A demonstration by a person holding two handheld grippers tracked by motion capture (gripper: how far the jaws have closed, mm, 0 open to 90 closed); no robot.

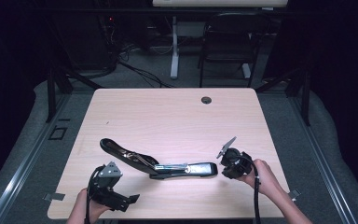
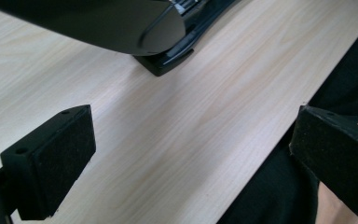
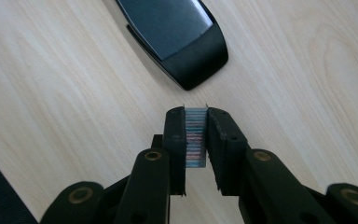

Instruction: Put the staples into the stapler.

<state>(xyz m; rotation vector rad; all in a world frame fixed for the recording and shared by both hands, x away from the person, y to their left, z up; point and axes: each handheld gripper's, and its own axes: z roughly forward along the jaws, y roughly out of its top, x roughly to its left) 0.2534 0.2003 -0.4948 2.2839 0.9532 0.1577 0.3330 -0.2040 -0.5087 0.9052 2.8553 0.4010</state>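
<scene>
While two hands are reaching in from the near edge of a pale wooden table [image 1: 177, 107], each is holding a black gripper. Nearest, at the front left corner, the left gripper [image 1: 121, 198] is sitting low over the wood with its jaws spread wide and nothing between them; the left gripper view is showing bare wood between its pads [image 2: 63, 158]. Toward the right, slightly farther in, the right gripper [image 1: 223, 156] is pinching a strip of staples [image 3: 196, 137] between its closed jaws, just short of the stapler's rounded front end. Between the two grippers, a black stapler [image 1: 158, 163] is lying on the table, swung open: its base is stretching toward the right gripper, and its top arm is angling up and away to the left. Beyond the table, a chair [image 1: 230, 39] is standing on a grey floor.
</scene>
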